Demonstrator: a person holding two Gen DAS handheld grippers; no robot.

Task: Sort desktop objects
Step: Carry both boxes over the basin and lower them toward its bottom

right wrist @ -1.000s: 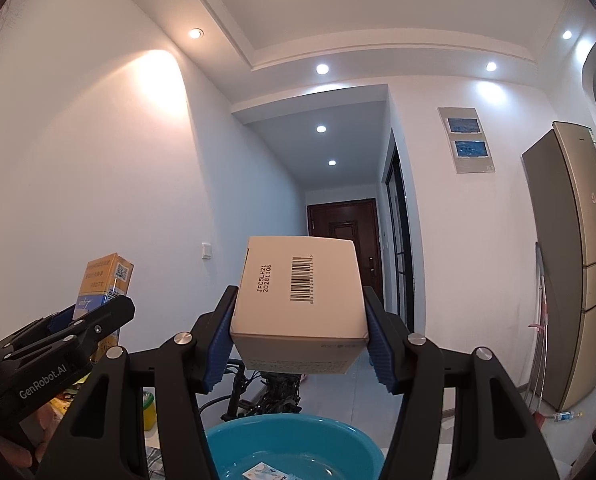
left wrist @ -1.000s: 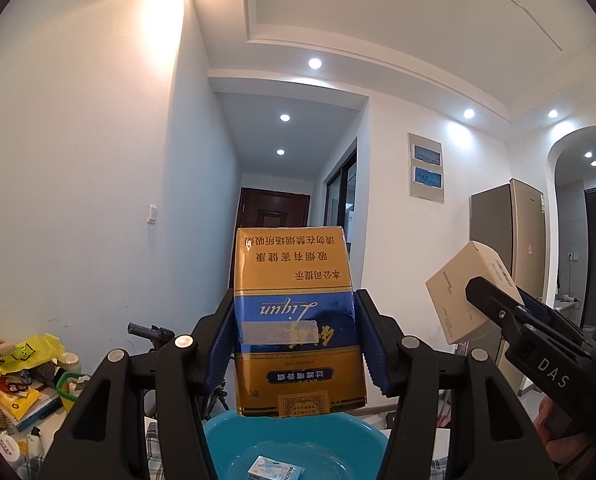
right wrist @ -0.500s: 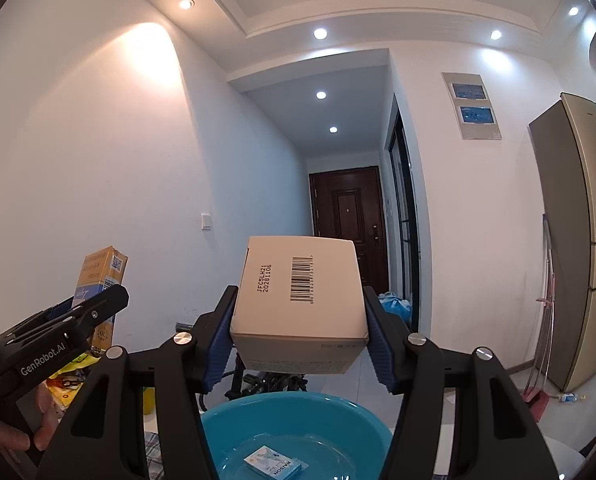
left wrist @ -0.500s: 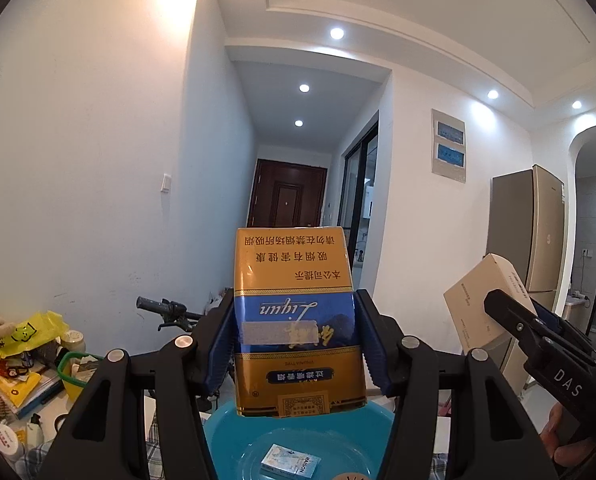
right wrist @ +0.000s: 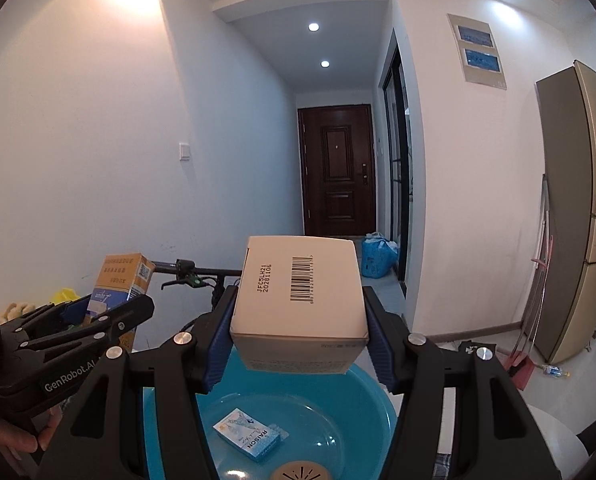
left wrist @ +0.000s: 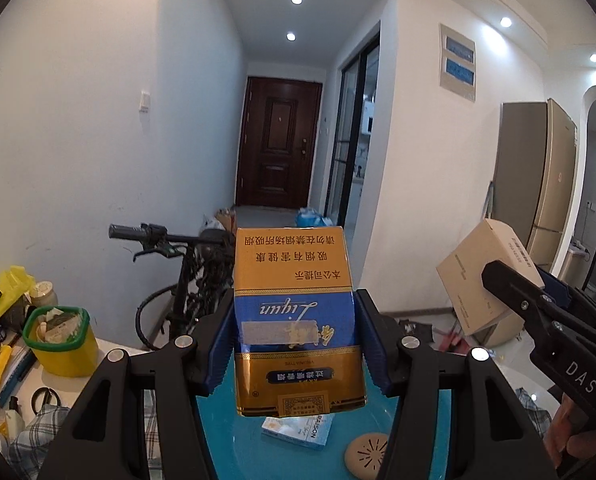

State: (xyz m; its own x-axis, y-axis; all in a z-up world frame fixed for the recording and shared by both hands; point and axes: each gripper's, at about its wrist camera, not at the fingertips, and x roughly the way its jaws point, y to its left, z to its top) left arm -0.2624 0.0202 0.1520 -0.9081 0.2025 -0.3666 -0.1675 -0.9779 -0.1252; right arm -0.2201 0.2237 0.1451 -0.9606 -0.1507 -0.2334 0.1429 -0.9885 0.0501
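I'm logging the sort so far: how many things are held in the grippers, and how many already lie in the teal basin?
Held in grippers: 2 (gold-and-blue cigarette carton, beige barcoded cardboard box)
In teal plastic basin: 2 (light-blue RAISON pack, round tan perforated disc)
Total: 4

I see a bright room lit by recessed ceiling spots (right wrist: 313,27), glare washing the left wall (right wrist: 98,80); fisheye bends the dark-cornered edges, and focus seems sharp.
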